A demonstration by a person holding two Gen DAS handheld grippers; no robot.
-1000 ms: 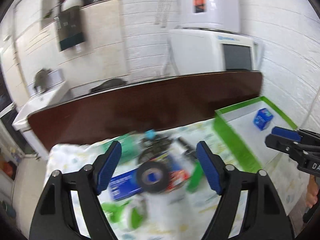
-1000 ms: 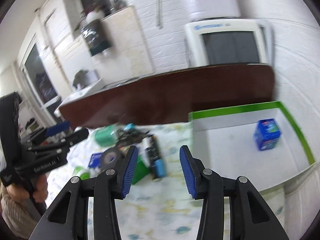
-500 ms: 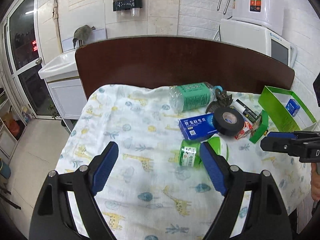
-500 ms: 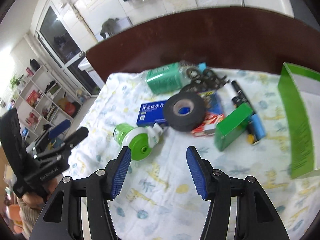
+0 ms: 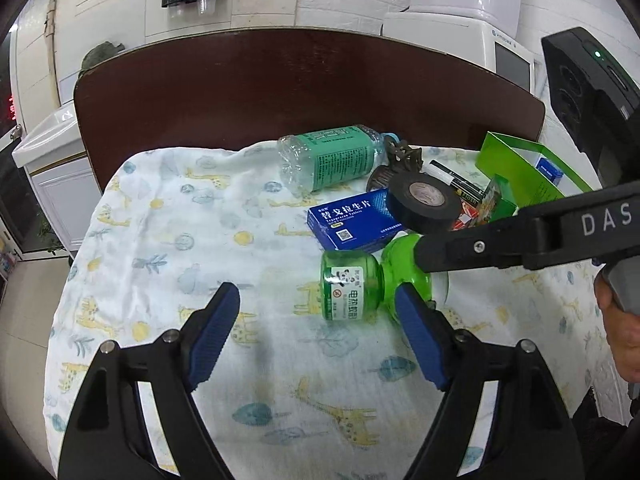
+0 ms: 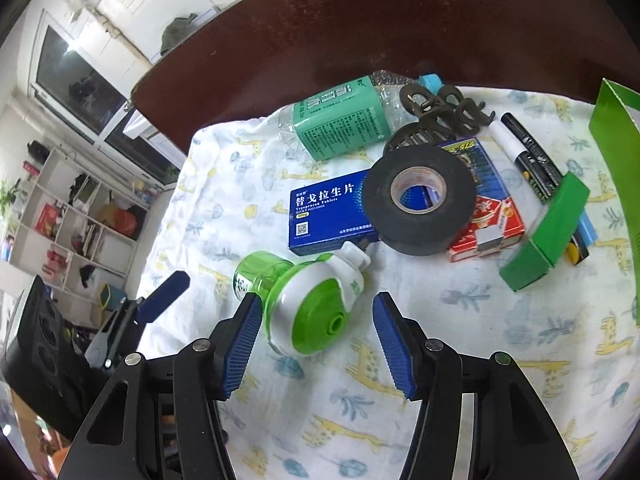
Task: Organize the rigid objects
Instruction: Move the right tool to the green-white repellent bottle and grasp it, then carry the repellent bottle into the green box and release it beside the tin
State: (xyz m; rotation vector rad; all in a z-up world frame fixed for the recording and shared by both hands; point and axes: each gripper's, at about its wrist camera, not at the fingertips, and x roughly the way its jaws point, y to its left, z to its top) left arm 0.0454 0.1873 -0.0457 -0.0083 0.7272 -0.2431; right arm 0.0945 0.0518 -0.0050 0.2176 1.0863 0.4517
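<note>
A green vaporizer bottle (image 6: 308, 304) with a white and green head lies on its side on the giraffe-print cloth (image 6: 460, 320). My right gripper (image 6: 316, 300) straddles its head, and neither pad presses it. In the left wrist view the same vaporizer bottle (image 5: 348, 284) lies just ahead of my left gripper (image 5: 316, 292), close to the right fingertip; those jaws are closing with nothing gripped. Behind it a black tape roll (image 6: 420, 200) rests on a blue medicine box (image 6: 328, 208) and a red card box (image 6: 488, 216).
A clear bottle with a green label (image 6: 340, 120), dark clips (image 6: 440, 108), a marker (image 6: 524, 148) and a small green box (image 6: 544, 232) lie farther back. A green tray (image 5: 524, 168) at the right holds a small blue box (image 5: 550, 170). A dark brown board (image 5: 280, 92) stands behind.
Both grippers have swung from the tray side toward the pile and come down. The right gripper's jaws widened and now stand on either side of the green vaporizer bottle.
</note>
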